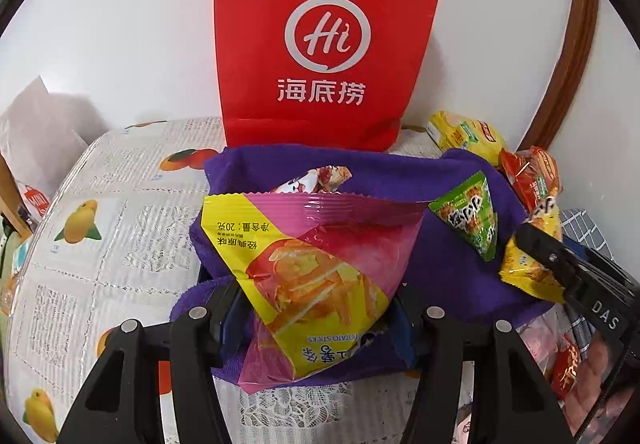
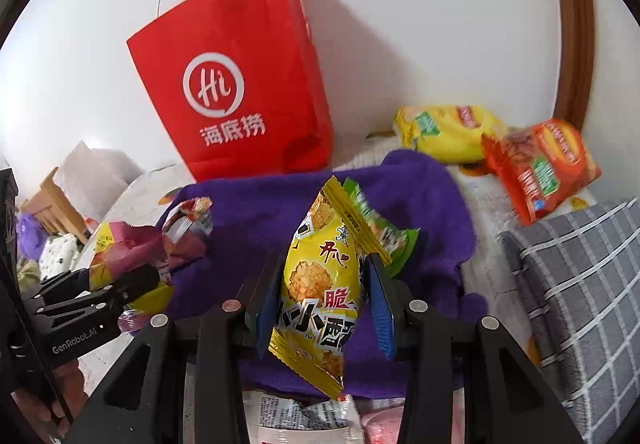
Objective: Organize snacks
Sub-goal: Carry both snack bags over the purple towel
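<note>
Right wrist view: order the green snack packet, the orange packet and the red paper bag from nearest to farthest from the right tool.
1. green snack packet, just behind the tool's yellow packet.
2. orange packet, far right.
3. red paper bag, against the wall, left.

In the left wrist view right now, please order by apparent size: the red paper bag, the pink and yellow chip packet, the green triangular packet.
1. red paper bag
2. pink and yellow chip packet, though nearness to the camera enlarges it
3. green triangular packet
</note>
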Demonstrator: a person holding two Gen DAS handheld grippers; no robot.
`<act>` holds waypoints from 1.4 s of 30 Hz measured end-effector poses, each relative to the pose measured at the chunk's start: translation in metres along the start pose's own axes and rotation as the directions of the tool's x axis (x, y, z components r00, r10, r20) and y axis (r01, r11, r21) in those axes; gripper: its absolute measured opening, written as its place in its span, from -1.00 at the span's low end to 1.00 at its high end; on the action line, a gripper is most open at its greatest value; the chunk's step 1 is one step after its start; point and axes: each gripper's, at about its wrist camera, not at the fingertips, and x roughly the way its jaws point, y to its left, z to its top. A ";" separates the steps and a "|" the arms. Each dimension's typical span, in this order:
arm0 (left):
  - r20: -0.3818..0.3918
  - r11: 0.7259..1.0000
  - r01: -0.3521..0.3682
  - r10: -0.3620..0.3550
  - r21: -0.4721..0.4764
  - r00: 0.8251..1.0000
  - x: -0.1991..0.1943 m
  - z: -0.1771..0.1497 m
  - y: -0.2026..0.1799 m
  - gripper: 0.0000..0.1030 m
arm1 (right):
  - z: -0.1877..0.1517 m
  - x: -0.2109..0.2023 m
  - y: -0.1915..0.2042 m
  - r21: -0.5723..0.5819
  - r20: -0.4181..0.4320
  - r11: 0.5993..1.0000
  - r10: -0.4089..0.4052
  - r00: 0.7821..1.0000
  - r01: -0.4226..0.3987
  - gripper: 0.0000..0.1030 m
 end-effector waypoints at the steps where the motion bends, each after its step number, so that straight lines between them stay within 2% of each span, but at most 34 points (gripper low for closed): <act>1: 0.001 1.000 0.002 -0.002 -0.002 1.000 0.000 0.000 0.000 0.12 | -0.001 0.002 0.000 0.004 -0.003 1.000 0.003 1.000 -0.002 -0.20; 5: 0.014 0.999 0.024 -0.023 -0.029 1.000 0.002 0.001 0.007 0.12 | -0.003 0.008 0.003 -0.012 0.014 0.999 -0.030 0.999 0.030 -0.20; 13: 0.032 0.993 0.065 -0.062 -0.096 0.998 0.005 0.004 0.020 0.12 | -0.005 0.021 -0.008 0.032 -0.016 0.997 -0.064 0.998 0.064 -0.20; 20: 0.079 0.995 0.061 -0.055 -0.082 0.995 0.000 0.007 0.015 0.12 | -0.005 0.025 -0.016 0.064 -0.033 0.995 -0.071 0.997 0.073 -0.20; 29: 0.062 0.998 0.035 -0.032 -0.059 0.998 0.013 0.014 0.006 0.12 | -0.009 0.032 -0.015 0.048 -0.055 0.994 -0.091 0.994 0.094 -0.20; 33: 0.060 0.995 0.065 -0.060 -0.077 0.996 0.017 0.007 0.010 0.12 | -0.009 0.033 -0.015 0.048 -0.065 0.994 -0.096 0.993 0.099 -0.20; 42: 0.066 0.995 0.077 -0.073 -0.060 0.995 0.021 0.000 0.001 0.13 | -0.009 0.036 -0.017 0.055 -0.076 0.992 -0.110 0.991 0.115 -0.20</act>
